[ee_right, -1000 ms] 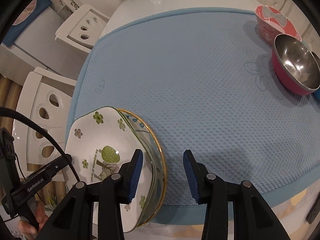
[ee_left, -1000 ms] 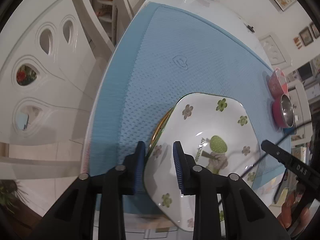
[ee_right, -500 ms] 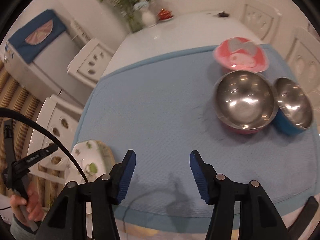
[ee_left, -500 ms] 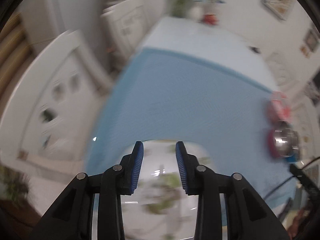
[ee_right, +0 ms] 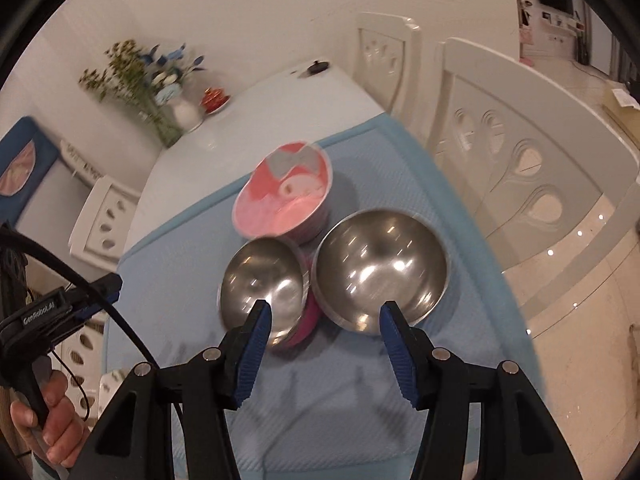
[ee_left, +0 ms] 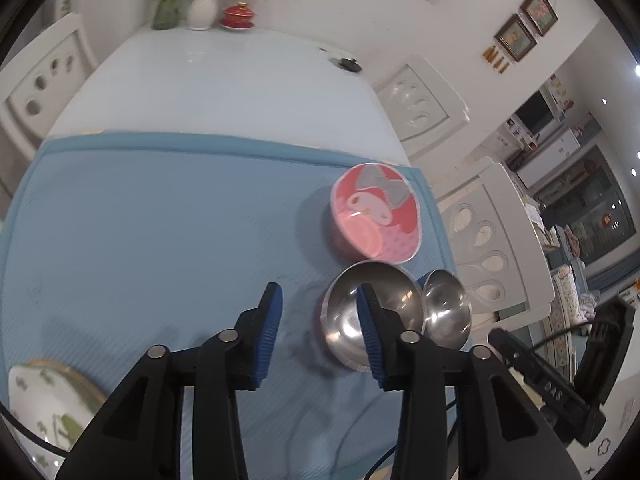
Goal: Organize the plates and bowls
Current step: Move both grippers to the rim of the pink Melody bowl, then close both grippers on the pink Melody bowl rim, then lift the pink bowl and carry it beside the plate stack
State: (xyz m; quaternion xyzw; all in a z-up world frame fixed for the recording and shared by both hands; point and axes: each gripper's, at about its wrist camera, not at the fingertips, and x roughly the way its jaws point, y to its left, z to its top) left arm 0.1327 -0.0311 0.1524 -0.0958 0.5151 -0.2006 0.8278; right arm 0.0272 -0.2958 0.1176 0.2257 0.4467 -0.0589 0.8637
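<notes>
Desk [ee_left: 224,80] space ran widest on my left: the white top stretched away to the far wall, and the blue mat [ee_left: 160,240] covering its near half lay bare from its left border across to the bowls. White chairs [ee_right: 532,152] stood close along the right side of the desk, just past the mat's right edge, so room there was tight.

Bowls were bunched at that right edge. The pink cartoon bowl [ee_right: 286,188] sat farthest back, near the mat's far right corner. In front of it two steel bowls stood side by side, rims nearly touching: one with a pink outside [ee_right: 262,282] towards the mat's middle, and a blue-sided one [ee_right: 380,268] at the mat's right edge; which was larger I could not tell, as the two views disagreed. The flowered plate [ee_left: 44,404] lay well apart, at the mat's near left corner, with a gold-rimmed dish edge showing under it.

My right claw [ee_right: 326,348] hung above the mat's near strip, in front of the two steel bowls, jaws parted wide with nothing between them. My left claw [ee_left: 320,332] hovered just left of the pink-sided steel bowl, its jaws having just been opening, moderately parted and empty, with the right finger overlapping that bowl in view. My left hand [ee_right: 44,420] gripped its handle beyond the desk's left side.
</notes>
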